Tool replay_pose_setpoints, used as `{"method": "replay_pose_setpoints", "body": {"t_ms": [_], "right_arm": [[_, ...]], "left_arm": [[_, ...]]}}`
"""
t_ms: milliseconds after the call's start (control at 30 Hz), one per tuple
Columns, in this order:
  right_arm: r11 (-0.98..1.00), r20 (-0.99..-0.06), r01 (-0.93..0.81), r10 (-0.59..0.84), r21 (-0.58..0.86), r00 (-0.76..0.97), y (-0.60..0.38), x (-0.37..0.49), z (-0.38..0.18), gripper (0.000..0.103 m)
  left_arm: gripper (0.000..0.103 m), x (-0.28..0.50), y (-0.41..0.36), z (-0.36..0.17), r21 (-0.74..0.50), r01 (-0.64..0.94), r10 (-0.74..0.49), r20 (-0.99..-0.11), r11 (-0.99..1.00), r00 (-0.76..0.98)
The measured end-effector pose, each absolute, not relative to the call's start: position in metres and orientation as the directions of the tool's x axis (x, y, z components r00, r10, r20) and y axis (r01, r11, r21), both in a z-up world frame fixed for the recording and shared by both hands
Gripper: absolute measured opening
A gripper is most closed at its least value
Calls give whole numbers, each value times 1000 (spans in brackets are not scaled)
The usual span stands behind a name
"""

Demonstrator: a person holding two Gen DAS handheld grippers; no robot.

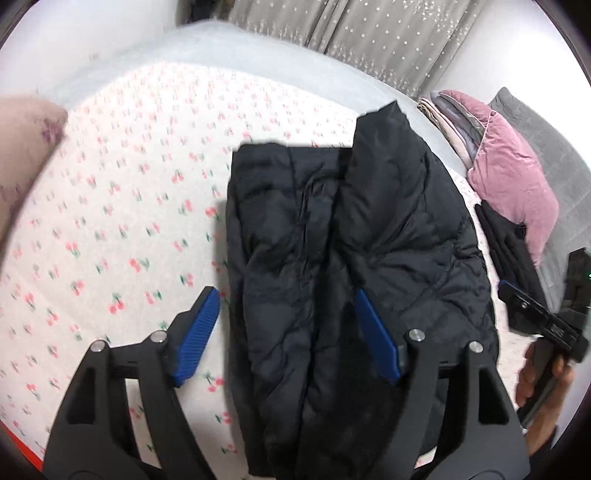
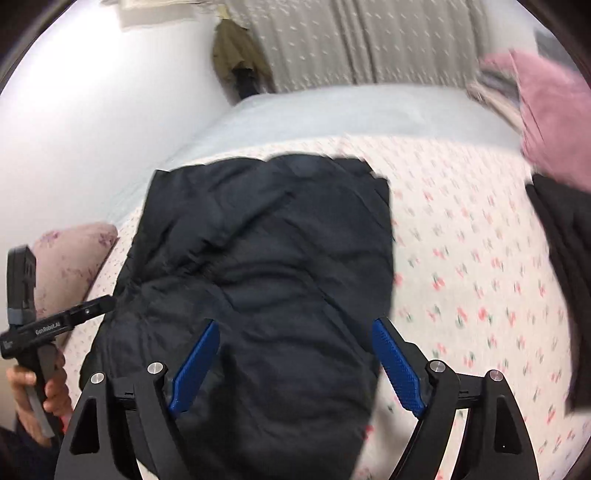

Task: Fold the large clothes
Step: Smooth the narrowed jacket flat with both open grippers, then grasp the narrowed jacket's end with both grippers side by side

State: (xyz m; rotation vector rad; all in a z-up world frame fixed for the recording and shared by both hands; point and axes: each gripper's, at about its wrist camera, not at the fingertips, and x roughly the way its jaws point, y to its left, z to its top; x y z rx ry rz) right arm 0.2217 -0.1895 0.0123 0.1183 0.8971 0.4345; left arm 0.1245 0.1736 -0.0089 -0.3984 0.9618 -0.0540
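Observation:
A black puffer jacket [image 1: 332, 258] lies on the cherry-print bedsheet [image 1: 129, 203], folded lengthwise into a long strip with a sleeve laid along its right side. My left gripper [image 1: 288, 306] is open and empty, hovering over the jacket's near left edge. In the right wrist view the jacket [image 2: 266, 266] fills the middle. My right gripper [image 2: 295, 332] is open and empty above its near end. Each gripper shows at the edge of the other's view, the right one [image 1: 539, 321] and the left one [image 2: 55, 325], both hand-held.
A pink velvet cushion [image 1: 513, 173] and folded dark clothes [image 1: 509, 243] lie at the bed's right side. A mauve floral pillow [image 2: 70, 266] sits at the left. A pale blue blanket [image 1: 221, 48] and star-print curtains [image 1: 369, 33] lie beyond.

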Motion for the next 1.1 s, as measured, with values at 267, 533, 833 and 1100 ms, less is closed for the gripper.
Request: {"method": "replay_pose_setpoints", "body": {"t_ms": [267, 533, 833, 1100], "right_arm": [[785, -684, -110, 592, 610, 427, -223, 229, -18, 86], [738, -686, -41, 646, 674, 335, -228, 233, -33, 86], [724, -695, -16, 668, 690, 265, -216, 241, -56, 86], [703, -685, 17, 686, 711, 246, -210, 244, -66, 86]], "left_arm": [[82, 117, 178, -29, -437, -158, -306, -804, 886, 510], [85, 111, 187, -46, -527, -197, -385, -785, 827, 486], [87, 106, 186, -62, -597, -216, -459, -760, 772, 460], [87, 105, 189, -66, -606, -199, -476, -754, 770, 453]]}}
